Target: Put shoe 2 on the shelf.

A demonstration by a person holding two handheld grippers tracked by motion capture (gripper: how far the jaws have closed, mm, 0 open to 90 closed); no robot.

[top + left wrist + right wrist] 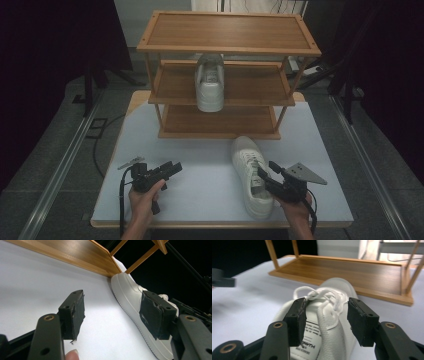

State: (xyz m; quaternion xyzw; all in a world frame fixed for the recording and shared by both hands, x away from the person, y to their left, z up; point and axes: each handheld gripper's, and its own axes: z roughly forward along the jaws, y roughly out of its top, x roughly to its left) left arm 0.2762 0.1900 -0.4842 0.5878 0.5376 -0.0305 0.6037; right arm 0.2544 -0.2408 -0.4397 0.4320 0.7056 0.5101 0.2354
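Observation:
A white sneaker [248, 156] lies on the white table [200, 200], toe toward the wooden shoe rack [227, 47]. My right gripper [267, 169] is low over its heel end, open. In the right gripper view the pads [297, 317] stand on either side of the sneaker's tongue and laces [325, 311] without squeezing them. A second white sneaker [209, 82] stands on the rack's middle shelf, heel toward me. My left gripper [172, 169] rests open at the table's front left with nothing in it. In its own view the left gripper [113, 315] looks toward the sneaker's side [127, 295].
The rack's bottom shelf [352, 270] is bare and sits just beyond the sneaker's toe. Its top shelf [230, 30] is bare too. A black cable [121, 200] trails off the table's front left. Metal floor rails [60, 170] run along both sides.

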